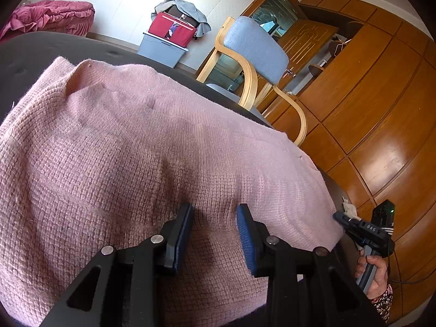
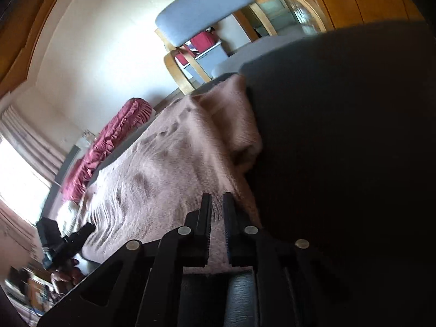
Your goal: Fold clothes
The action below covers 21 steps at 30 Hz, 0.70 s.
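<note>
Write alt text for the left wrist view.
The left hand-held gripper, jaws open, hovers over a pink knitted garment spread on a dark surface. At right, a hand holds the right hand-held gripper at the garment's edge; a grey chair stands behind.

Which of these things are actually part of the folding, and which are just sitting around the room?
In the job:
pink knitted sweater
left claw
right claw

Just lying about:
wooden chair
red bag on grey bin
crimson bedding

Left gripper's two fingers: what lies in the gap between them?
Only the pink knitted sweater; the left gripper is open above it, as the left wrist view shows.
</note>
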Available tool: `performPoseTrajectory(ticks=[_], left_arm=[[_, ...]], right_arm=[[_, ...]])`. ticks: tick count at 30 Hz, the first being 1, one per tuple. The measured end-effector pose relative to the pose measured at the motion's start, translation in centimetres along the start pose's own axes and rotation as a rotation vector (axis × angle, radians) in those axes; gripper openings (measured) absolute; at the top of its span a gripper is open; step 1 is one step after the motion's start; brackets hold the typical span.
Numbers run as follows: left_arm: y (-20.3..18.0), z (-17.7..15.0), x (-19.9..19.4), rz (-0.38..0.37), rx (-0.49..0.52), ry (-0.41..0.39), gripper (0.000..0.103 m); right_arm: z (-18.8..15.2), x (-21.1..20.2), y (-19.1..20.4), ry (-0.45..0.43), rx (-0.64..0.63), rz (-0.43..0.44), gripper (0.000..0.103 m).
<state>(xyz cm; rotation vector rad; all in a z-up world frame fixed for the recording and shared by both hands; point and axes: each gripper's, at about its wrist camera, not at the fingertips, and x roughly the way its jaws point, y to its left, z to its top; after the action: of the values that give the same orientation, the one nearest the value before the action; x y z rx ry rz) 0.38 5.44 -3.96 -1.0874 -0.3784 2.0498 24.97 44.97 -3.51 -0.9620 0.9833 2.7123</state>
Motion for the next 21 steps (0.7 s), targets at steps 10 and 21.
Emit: performPoseTrajectory(ticks=[10, 21], left_arm=[[0.0, -0.1, -0.1, -0.005, -0.004, -0.001, 0.033], [-3.4, 0.9, 0.0, 0.079, 0.107, -0.02, 0.036]], right_arm=[[3.8, 5.3, 2.3, 0.072, -0.176, 0.027, 0.023], [5.3, 0.8, -3.7, -0.073, 0.005, -0.04, 0.065]])
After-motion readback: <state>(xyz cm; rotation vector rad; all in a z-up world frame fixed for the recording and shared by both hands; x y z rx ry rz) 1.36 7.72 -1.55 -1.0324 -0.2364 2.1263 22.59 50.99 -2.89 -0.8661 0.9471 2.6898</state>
